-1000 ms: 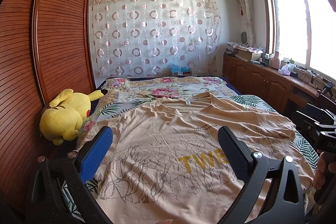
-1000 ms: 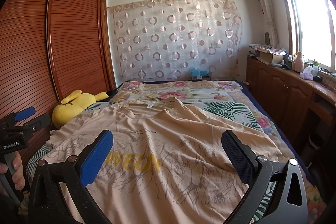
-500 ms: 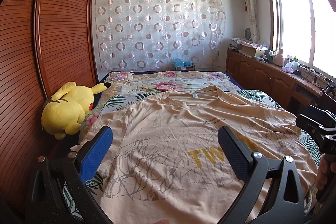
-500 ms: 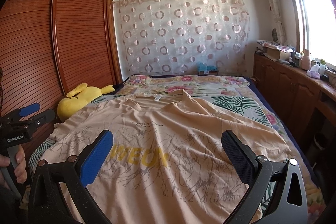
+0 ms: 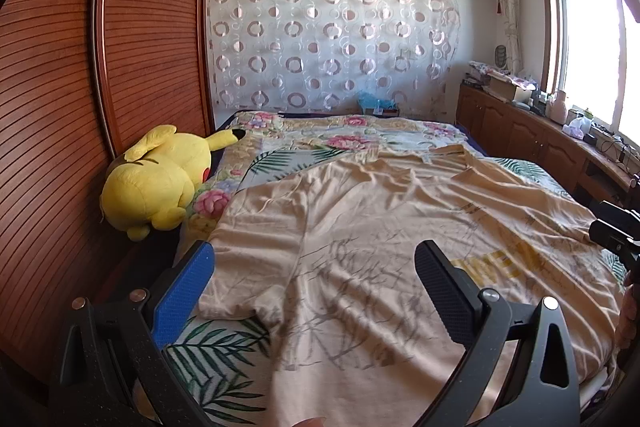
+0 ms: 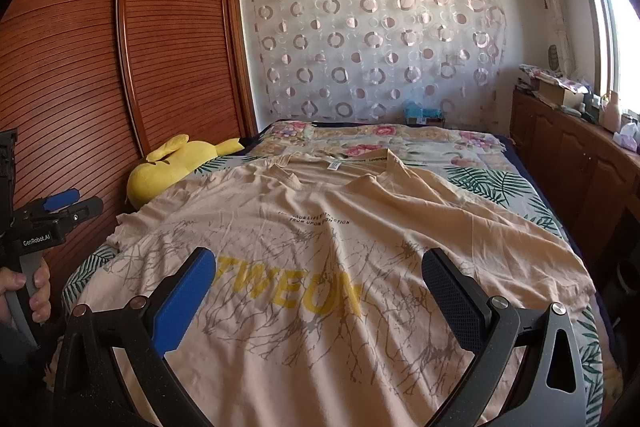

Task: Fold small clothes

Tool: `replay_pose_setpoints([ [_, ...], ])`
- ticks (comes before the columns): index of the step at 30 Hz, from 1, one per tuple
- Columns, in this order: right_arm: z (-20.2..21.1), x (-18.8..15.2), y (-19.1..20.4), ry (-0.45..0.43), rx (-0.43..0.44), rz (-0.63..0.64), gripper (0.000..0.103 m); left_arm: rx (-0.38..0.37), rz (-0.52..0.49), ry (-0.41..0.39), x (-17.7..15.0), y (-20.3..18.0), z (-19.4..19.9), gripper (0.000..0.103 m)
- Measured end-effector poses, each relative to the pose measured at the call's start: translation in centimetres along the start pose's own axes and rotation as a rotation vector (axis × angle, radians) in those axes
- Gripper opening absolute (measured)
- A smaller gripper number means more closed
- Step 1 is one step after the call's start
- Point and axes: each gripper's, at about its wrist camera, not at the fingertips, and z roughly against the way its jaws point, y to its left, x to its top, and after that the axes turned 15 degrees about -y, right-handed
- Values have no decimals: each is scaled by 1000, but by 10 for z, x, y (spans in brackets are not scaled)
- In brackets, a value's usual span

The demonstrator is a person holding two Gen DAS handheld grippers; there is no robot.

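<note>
Far left: slatted wooden wardrobe (image 6: 100,75) runs along the bed's left side. A yellow plush toy (image 5: 160,183) lies against it at the mattress edge, just beyond the shirt's left sleeve (image 5: 256,227), apart from the cloth; probably pushed aside to free the working surface.

Left gripper (image 5: 316,283): jaws spread wide, nothing between them, hovering over the near left part of the shirt, close to the sleeve. Likely lining up for a sleeve or side-hem grab; no contact visible.

Centre: beige T-shirt (image 6: 340,247) lies spread front-up on the floral bedspread (image 6: 492,183), collar far, hem near, yellow lettering facing up. Flat layout suits a first fold; none appears made yet. Shallow wrinkles across chest.

Right gripper (image 6: 320,291): jaws likewise spread, empty, above the near centre of the shirt.

Right: wooden cabinets (image 6: 580,163) under a bright window.

Hidden: near hem cut off below both views; right sleeve edge hard to trace; small chest print unreadable; countertop items too small to identify.
</note>
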Motion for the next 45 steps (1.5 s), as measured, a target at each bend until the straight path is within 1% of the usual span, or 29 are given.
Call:
replay_pose_setpoints([
  [5, -10, -5, 2, 41, 26, 20, 103, -21, 20, 65, -17, 23, -14, 101],
  [9, -20, -8, 8, 78, 56, 42, 103, -3, 8, 99, -27, 40, -23, 100],
  [10, -22, -8, 9, 87, 64, 47, 103, -3, 15, 107, -29, 47, -26, 100],
  [12, -26, -7, 11, 104, 81, 59, 103, 0, 34, 101, -31, 58, -31, 97],
  [14, -25, -6, 12, 107, 97, 68, 103, 17, 47, 123, -34, 73, -40, 88],
  [17, -24, -6, 14, 115, 121, 78, 103, 20, 61, 166, -34, 91, -54, 78],
  [22, -25, -6, 13, 136, 148, 105, 103, 30, 61, 203, -34, 110, -71, 68],
  [23, -27, -5, 14, 140, 154, 110, 103, 27, 63, 215, -33, 112, -75, 65],
  [27, -42, 2, 18, 163, 197, 124, 103, 8, 81, 281, -37, 122, -96, 59],
  [31, -58, 13, 27, 171, 228, 136, 103, -29, 95, 353, -47, 126, -114, 43],
  [32, -60, 15, 28, 170, 234, 138, 103, -34, 95, 368, -49, 126, -117, 41],
  [33, -61, 17, 30, 168, 240, 139, 103, -42, 104, 363, -49, 127, -117, 39],
  [34, -61, 17, 33, 163, 245, 138, 103, -52, 113, 365, -49, 128, -117, 31],
  [35, -60, 18, 35, 160, 253, 137, 103, -64, 118, 363, -49, 128, -117, 18],
  [36, -59, 17, 36, 159, 261, 138, 103, -63, 109, 355, -47, 127, -116, 15],
  [37, -59, 15, 38, 159, 268, 138, 103, -61, 91, 348, -46, 123, -115, 8],
  [39, -57, 11, 38, 165, 275, 136, 103, -57, 43, 334, -42, 116, -112, 5],
  [41, -57, 8, 36, 168, 271, 133, 103, -63, 14, 312, -36, 111, -108, 4],
  [45, -55, 9, 27, 163, 254, 105, 103, -114, 20, 257, -12, 100, -98, 4],
])
